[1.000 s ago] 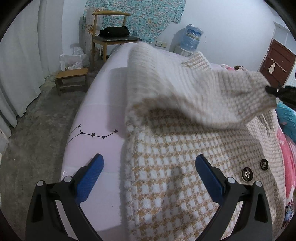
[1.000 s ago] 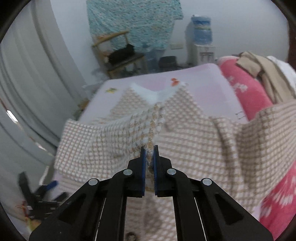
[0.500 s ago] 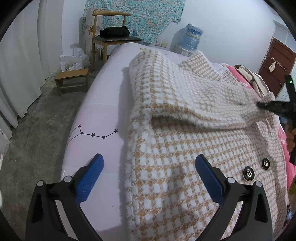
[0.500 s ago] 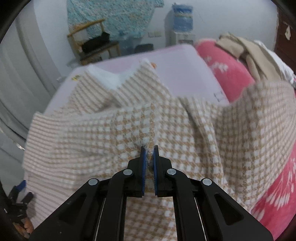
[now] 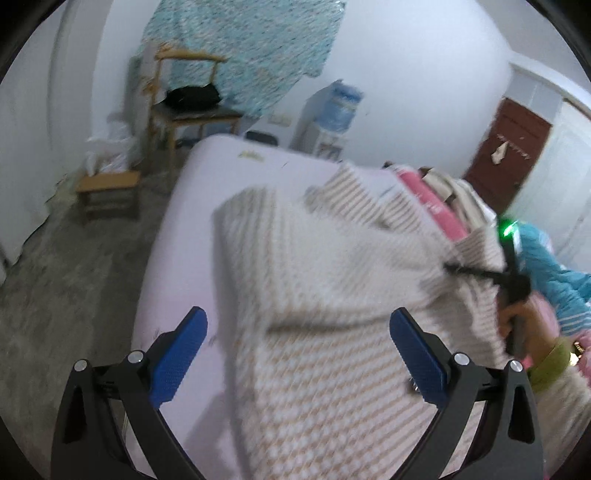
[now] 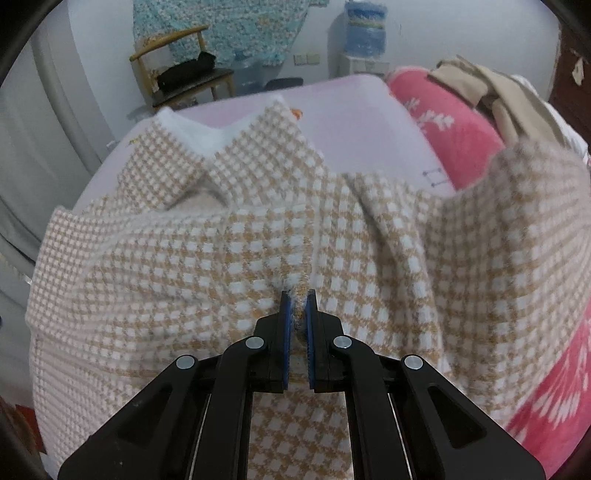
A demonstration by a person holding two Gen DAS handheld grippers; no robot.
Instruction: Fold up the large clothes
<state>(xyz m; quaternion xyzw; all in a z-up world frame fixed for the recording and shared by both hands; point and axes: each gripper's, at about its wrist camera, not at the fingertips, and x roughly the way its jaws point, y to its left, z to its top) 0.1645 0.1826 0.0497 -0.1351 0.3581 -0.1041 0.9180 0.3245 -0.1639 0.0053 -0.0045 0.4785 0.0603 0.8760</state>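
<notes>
White walls enclosed the room, with a teal patterned cloth [image 5: 255,51] hung at the back, a dark red door [image 5: 506,155] to one side and a grey floor [image 5: 70,273]. One bed with a pale pink sheet [image 5: 184,229] filled the middle ground. One large checked jacket [image 6: 207,266], tan and white with a white lining at the collar, lay spread across the sheet, a sleeve folded over its front. One pink floral blanket [image 6: 447,125] lay beside it, beige clothing heaped on top. One wooden chair [image 5: 184,96] bearing a black bag, one low stool [image 5: 109,184] and one water dispenser [image 6: 364,33] stood by the far wall. Right gripper [image 6: 296,308]: jaws pinched together on a fold of the jacket's fabric. Left gripper [image 5: 297,343]: jaws spread wide, holding nothing, above the jacket's near edge; that view was motion-blurred.
</notes>
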